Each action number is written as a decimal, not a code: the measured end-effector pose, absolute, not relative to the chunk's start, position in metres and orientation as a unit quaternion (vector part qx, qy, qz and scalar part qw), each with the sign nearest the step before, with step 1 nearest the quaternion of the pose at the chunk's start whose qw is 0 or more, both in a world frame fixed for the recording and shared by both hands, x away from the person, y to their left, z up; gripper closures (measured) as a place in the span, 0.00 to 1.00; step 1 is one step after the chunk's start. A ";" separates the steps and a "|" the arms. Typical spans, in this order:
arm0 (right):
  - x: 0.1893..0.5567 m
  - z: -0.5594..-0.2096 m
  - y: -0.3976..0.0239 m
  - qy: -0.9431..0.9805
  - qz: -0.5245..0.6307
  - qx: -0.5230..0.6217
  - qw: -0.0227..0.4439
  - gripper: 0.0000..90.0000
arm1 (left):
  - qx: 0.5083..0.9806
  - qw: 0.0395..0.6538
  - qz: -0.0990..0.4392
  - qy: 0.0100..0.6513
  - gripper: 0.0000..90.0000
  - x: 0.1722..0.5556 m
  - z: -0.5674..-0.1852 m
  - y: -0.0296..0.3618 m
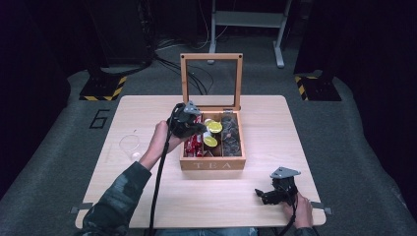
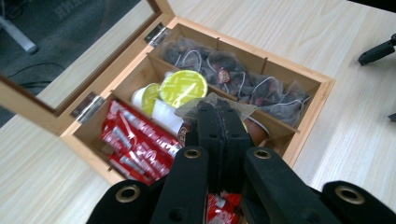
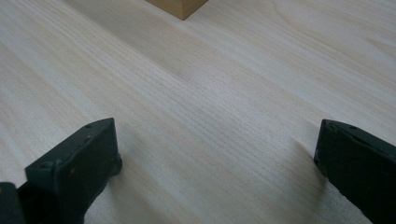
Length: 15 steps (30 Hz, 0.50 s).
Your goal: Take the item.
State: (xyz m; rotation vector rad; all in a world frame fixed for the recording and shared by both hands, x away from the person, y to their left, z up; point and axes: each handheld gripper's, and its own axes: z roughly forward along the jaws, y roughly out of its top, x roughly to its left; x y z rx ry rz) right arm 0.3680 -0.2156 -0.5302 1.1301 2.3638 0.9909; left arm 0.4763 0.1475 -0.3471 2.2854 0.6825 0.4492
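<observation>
Lifting a mesh tea bag [image 2: 212, 103] from the wooden tea box [image 1: 212, 164], the left hand-held gripper [image 2: 219, 116] is clenched on it above the middle compartment, at the counter's [image 1: 147, 187] centre. The pick looks done; next comes carrying it clear, perhaps toward the glass [image 1: 130, 146] at nine o'clock. At five o'clock the right hand-held gripper [image 3: 215, 154] rests released, jaws wide. Most of the bag hides behind the jaws.

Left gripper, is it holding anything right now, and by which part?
Yes. The left gripper is shut on a mesh tea bag, pinching its top edge above the tea box.
</observation>
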 end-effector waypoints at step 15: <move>0.368 -0.530 -0.216 0.832 0.349 0.397 0.169 0.00 | 0.866 0.358 0.189 0.295 0.99 0.467 -0.338 0.196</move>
